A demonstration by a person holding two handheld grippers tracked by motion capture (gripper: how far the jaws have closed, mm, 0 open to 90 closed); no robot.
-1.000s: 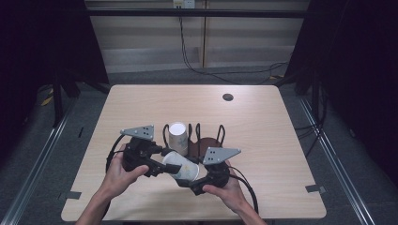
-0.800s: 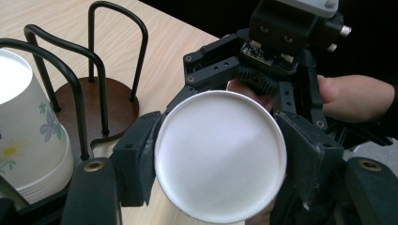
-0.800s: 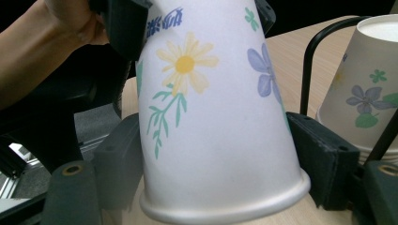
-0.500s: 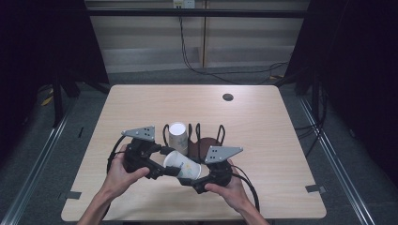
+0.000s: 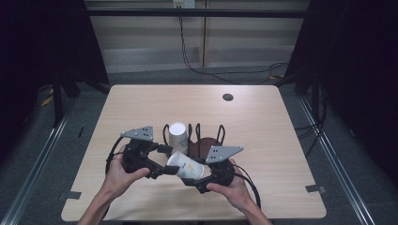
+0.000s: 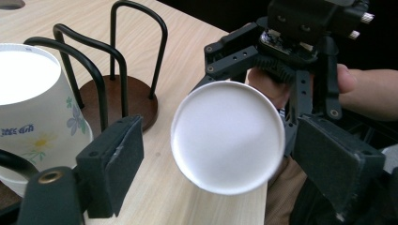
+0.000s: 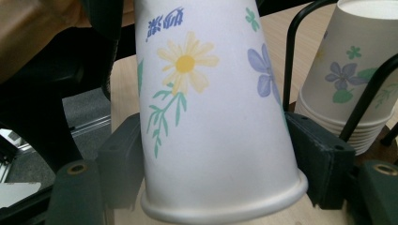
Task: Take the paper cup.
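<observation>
On the wooden table point(image 5: 263, 126) we see the right gripper point(image 5: 199, 180) clamping a paper cup point(image 5: 186, 166). Our left gripper point(image 6: 211, 187) has just opened, jaws clear of its base. Right gripper view: pads squeeze the cup.

Cup stack point(image 5: 178, 136) in rack point(image 5: 206, 140), held cup point(image 5: 186, 165) just before it

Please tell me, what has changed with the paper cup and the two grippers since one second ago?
The left hand-held gripper has let go of the paper cup; its jaws now stand apart from it. The right hand-held gripper has closed on the cup. The cup stack in the wire rack stayed put.
</observation>
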